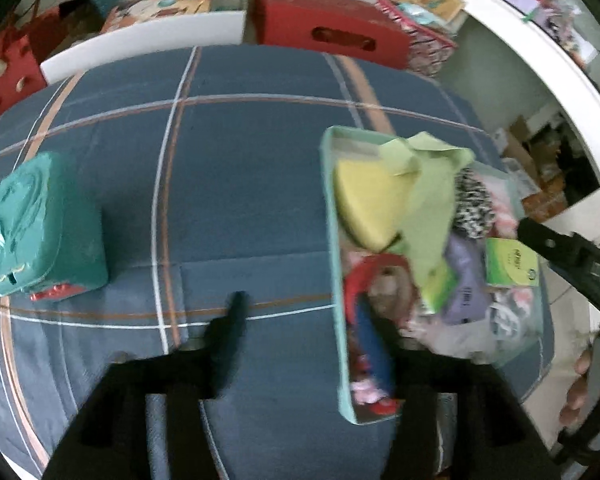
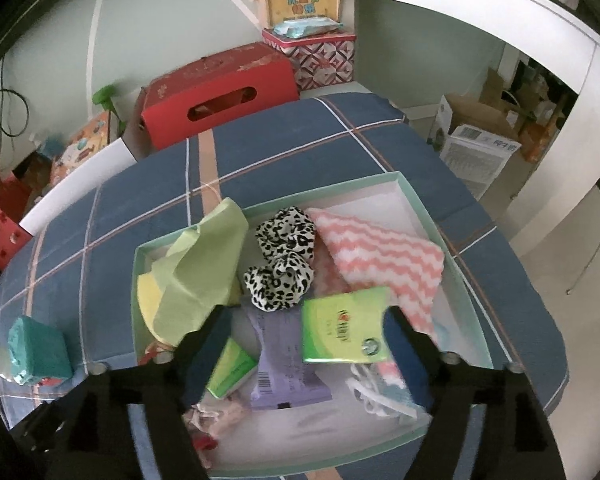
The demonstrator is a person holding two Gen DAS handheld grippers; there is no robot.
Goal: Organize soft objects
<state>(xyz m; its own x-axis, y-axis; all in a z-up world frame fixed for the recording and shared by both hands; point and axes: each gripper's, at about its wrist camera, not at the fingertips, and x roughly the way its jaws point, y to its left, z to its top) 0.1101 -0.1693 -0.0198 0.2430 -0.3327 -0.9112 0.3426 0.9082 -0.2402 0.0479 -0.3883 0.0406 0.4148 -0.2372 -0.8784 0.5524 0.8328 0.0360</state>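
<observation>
Left wrist view: the left gripper [image 1: 312, 344] points down at a blue plaid cloth [image 1: 240, 184] with its jaws wide and nothing between the pads. One finger is over the cloth; the other is over the near end of a shallow mint-green box [image 1: 332, 240]. The long axis of the box runs from near to far in this view. Contents: a yellow sponge [image 1: 364, 204], a light green cloth [image 1: 428, 200], a leopard-print scrunchie [image 1: 474, 204], a green tissue pack [image 1: 510, 262], a purple packet [image 1: 466, 284] and a red-and-blue soft toy [image 1: 370, 320]. A teal wipes pack [image 1: 40, 228] lies on the plaid cloth, well apart from the box on the left. A hand [image 1: 588, 384] at the right edge holds the other tool.

Right wrist view: the right gripper [image 2: 304, 320] is over the same box [image 2: 440, 220], jaws wide. The green tissue pack [image 2: 344, 326] lies flat between the fingers and nearer the right one; pad contact cannot be determined. Around it lie the purple packet [image 2: 284, 364], a smaller green pack [image 2: 232, 368], the scrunchie [image 2: 284, 256], a pink zigzag cloth [image 2: 380, 256] and the light green cloth [image 2: 200, 264]. The teal wipes pack [image 2: 40, 352] lies outside the box, to the left.
</observation>
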